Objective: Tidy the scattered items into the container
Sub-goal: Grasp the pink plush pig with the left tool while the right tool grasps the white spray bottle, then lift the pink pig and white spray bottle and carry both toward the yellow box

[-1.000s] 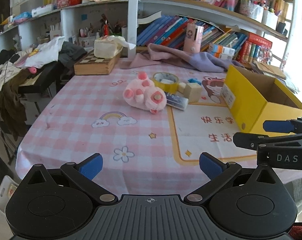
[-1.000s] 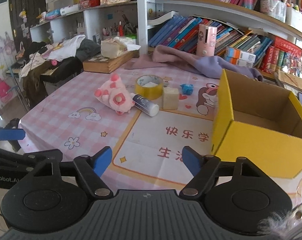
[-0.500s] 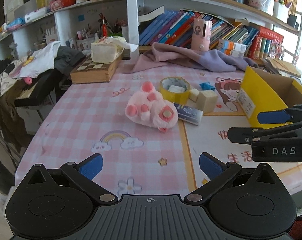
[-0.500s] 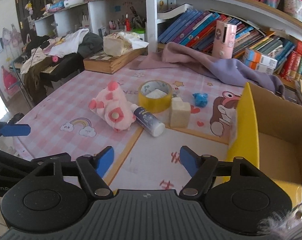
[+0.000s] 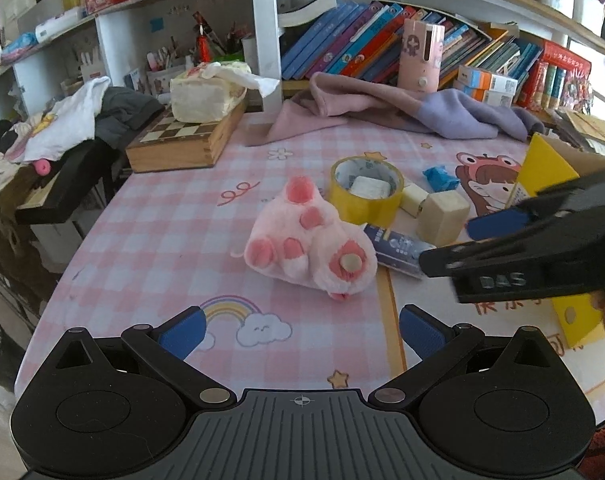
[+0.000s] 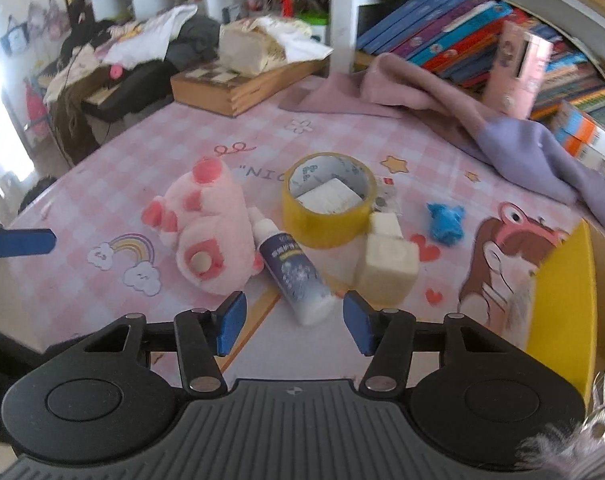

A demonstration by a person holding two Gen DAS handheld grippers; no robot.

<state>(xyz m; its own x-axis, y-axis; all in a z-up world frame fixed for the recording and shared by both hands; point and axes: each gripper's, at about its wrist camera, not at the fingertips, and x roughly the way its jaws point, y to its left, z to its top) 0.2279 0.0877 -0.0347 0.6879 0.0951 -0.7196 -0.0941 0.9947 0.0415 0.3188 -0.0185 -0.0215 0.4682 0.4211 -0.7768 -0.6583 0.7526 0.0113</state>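
A pink plush pig [image 5: 310,248] [image 6: 206,232] lies on the pink checked tablecloth. Beside it lie a dark blue bottle [image 6: 294,276] [image 5: 398,246], a yellow tape roll [image 6: 328,200] [image 5: 364,192], cream blocks [image 6: 386,260] [image 5: 442,218] and a small blue toy [image 6: 444,222] [image 5: 438,178]. The yellow box [image 6: 562,292] [image 5: 542,172] stands at the right. My left gripper [image 5: 300,330] is open and empty, just short of the pig. My right gripper [image 6: 294,322] is open and empty, its fingers straddling the bottle's near end.
A wooden chess box [image 5: 182,144] with a tissue pack sits at the back left. A pink and purple cloth [image 5: 402,112] lies at the back before the bookshelf. Clothes hang off the table's left side [image 5: 62,132].
Both grippers have moved forward toward the items. The right gripper has closed in on the bottle and its jaws have narrowed somewhat. The items have not moved.
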